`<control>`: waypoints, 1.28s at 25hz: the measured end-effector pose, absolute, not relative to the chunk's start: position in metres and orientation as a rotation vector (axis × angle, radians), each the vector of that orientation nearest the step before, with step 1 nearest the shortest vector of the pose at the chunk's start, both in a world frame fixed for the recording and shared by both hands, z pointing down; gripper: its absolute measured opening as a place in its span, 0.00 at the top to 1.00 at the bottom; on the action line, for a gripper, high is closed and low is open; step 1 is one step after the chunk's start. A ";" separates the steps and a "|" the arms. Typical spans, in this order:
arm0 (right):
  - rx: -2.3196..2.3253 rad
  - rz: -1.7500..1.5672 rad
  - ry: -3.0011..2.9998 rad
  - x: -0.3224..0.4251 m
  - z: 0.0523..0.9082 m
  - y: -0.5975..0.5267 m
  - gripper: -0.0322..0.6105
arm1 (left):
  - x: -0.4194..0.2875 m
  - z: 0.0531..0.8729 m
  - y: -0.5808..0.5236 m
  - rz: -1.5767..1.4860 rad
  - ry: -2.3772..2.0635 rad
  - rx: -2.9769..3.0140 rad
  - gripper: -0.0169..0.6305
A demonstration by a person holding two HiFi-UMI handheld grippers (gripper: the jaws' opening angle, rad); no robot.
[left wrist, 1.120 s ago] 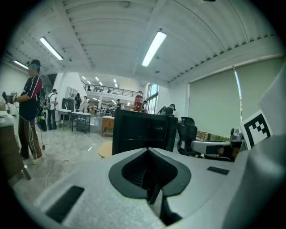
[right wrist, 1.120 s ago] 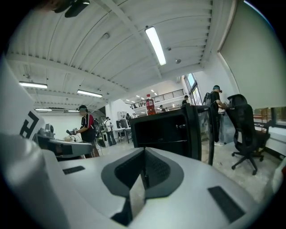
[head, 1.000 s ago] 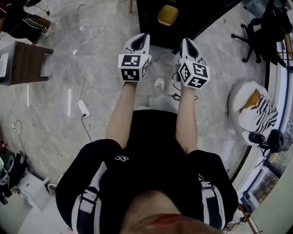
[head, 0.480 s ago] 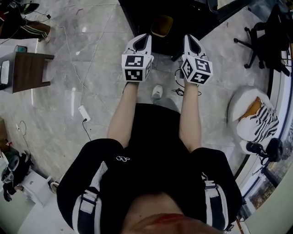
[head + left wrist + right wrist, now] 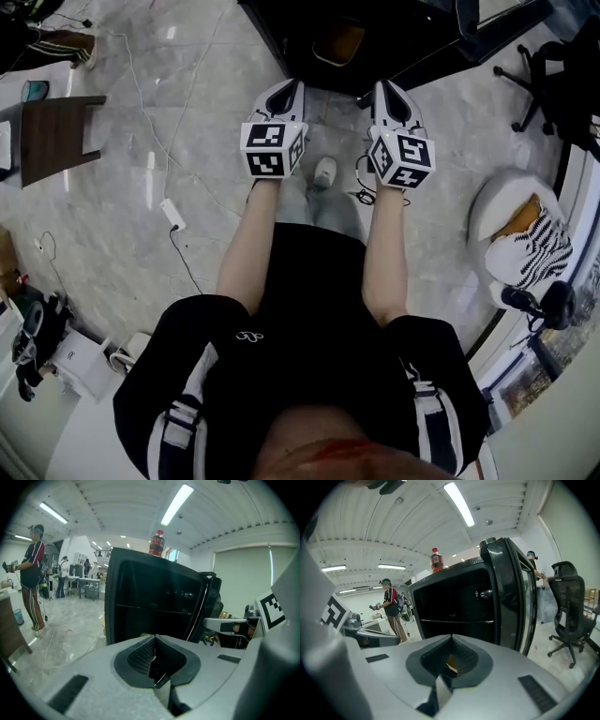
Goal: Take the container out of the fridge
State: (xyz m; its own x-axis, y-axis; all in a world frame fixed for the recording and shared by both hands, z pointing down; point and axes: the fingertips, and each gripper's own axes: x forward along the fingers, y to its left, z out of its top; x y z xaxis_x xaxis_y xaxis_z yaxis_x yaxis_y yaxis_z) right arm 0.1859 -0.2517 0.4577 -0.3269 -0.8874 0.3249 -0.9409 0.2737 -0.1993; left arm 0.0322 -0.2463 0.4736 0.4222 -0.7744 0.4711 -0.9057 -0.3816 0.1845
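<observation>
Stepped and turned slightly before the fridge (image 5: 403, 37) over the last second, with both grippers held level and side by side throughout. Recorded the container (image 5: 339, 42) as brightly lit yellow a second ago, now dimmer and in the shadow of the cabinet, near the top edge of the head view. Judged this as the approach phase only: no reach begun, no contact made.

Checked the left gripper (image 5: 289, 89): jaws pressed together, nothing between them, pointed at the open cabinet. Checked the right gripper (image 5: 387, 91): jaws likewise shut and empty. Confirmed the same from both gripper views (image 5: 154, 639) (image 5: 451, 638). Will need one pair of jaws parted before any grasp.

Located the container inside the fridge on a low level, ahead of and between the two grippers, well apart from both. Could not establish its contents; saw only a yellowish, rounded-square top. Could not pick it out with confidence in either gripper view.

Found the fridge door (image 5: 513, 588) swung open on the right side, and the shelves above dark and apparently bare. Noted a red-labelled bottle (image 5: 158, 543) standing upright on the fridge top, clear of the intended path.
</observation>
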 end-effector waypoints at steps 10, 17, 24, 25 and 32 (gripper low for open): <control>1.596 0.562 -2.289 0.154 0.525 -0.255 0.93 | 0.020 0.504 -0.268 0.414 -1.426 2.232 0.96; 1.429 0.458 -2.250 0.127 0.572 -0.273 0.93 | 0.008 0.546 -0.275 0.423 -1.401 2.196 0.96; 1.262 0.314 -2.148 0.108 0.620 -0.298 0.93 | -0.006 0.581 -0.266 0.430 -1.388 2.140 0.96; 1.241 0.291 -2.130 0.107 0.626 -0.304 0.93 | -0.008 0.585 -0.265 0.430 -1.387 2.130 0.96; 1.014 0.144 -2.028 0.086 0.666 -0.334 0.92 | -0.025 0.600 -0.260 0.449 -1.397 2.090 0.96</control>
State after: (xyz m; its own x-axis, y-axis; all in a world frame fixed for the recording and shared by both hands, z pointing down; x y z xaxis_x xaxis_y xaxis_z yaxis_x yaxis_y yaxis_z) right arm 0.0864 -0.3342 0.6662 -0.3174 -0.6068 0.7287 -0.7039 0.6657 0.2477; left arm -0.0253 -0.2600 0.5998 0.3949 -0.7228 0.5672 -0.9179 -0.2838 0.2774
